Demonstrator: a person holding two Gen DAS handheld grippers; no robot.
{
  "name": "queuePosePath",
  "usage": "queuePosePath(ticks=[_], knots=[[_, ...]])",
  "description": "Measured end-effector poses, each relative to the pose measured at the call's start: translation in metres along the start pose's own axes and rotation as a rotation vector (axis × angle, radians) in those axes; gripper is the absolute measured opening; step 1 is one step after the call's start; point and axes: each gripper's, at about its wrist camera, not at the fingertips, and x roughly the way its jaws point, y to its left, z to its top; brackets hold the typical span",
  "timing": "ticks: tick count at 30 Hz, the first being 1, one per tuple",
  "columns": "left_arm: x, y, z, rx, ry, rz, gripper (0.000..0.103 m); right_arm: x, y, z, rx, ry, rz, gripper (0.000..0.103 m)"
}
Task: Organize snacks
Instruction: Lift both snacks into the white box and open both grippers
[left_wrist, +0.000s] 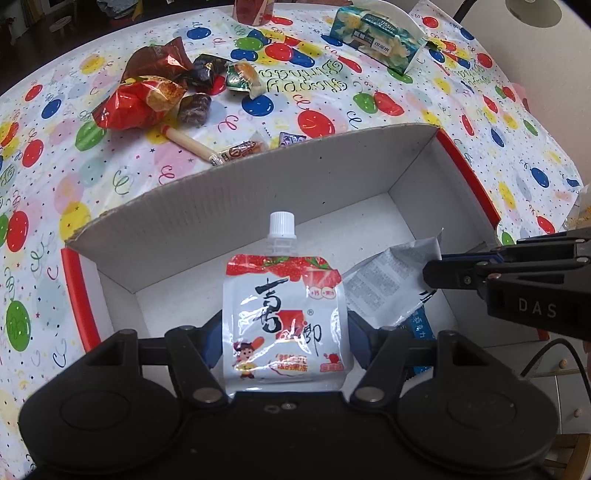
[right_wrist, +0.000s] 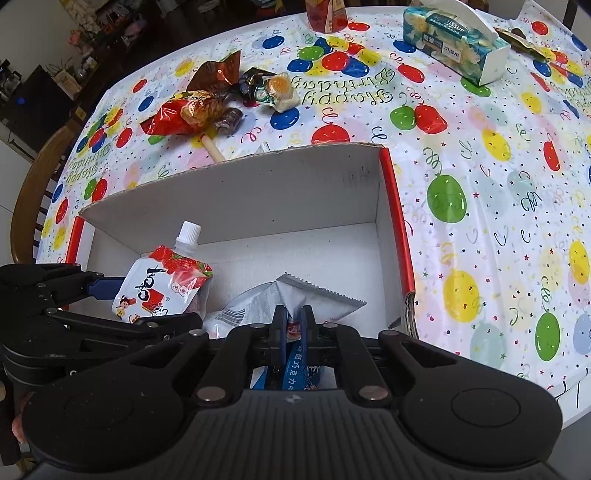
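Note:
My left gripper (left_wrist: 285, 341) is shut on a white jelly pouch (left_wrist: 284, 295) with strawberry print and a white screw cap. It holds the pouch upright over the open white cardboard box (left_wrist: 258, 206). The right wrist view shows the same pouch (right_wrist: 162, 286) at the box's left side, in the left gripper (right_wrist: 146, 304). My right gripper (right_wrist: 293, 319) is shut on a silver and blue snack packet (right_wrist: 321, 297) low inside the box (right_wrist: 258, 199). From the left wrist view the right gripper (left_wrist: 432, 275) reaches in from the right, pinching the packet (left_wrist: 388, 284).
Loose snacks lie on the balloon tablecloth beyond the box: a red packet (left_wrist: 136, 103), a brown wrapped sweet (left_wrist: 194, 109), a sausage stick (left_wrist: 188, 142) and other wrappers. A tissue box (left_wrist: 376, 37) and a red carton (left_wrist: 255, 9) stand at the far edge. A wooden chair (right_wrist: 33, 195) is at the left.

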Motion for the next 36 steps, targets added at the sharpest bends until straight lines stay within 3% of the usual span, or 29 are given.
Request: queuePosePath(ticks=[15, 21, 28, 30, 34, 36], knots=[[-0.006, 0.005, -0.006, -0.022, 0.004, -0.022, 0.067, -0.016, -0.001, -0.007, -0.018, -0.002, -0.008, 0.009], [-0.027, 0.002, -0.006, -0.011, -0.055, -0.036, 0.078, -0.034, 0.002, -0.012, -0.032, -0.037, 0.013, 0.009], [-0.056, -0.002, -0.008, 0.007, -0.122, -0.043, 0.081, -0.061, 0.007, -0.016, -0.034, -0.099, 0.035, 0.01], [-0.066, -0.004, -0.009, 0.018, -0.149, -0.038, 0.083, -0.07, 0.008, -0.015, -0.035, -0.119, 0.043, 0.016], [-0.087, -0.005, -0.008, 0.029, -0.204, -0.032, 0.087, -0.087, 0.012, -0.014, -0.036, -0.181, 0.056, 0.065], [-0.095, -0.004, -0.007, 0.024, -0.223, -0.035, 0.088, -0.096, 0.014, -0.012, -0.045, -0.207, 0.06, 0.068]])
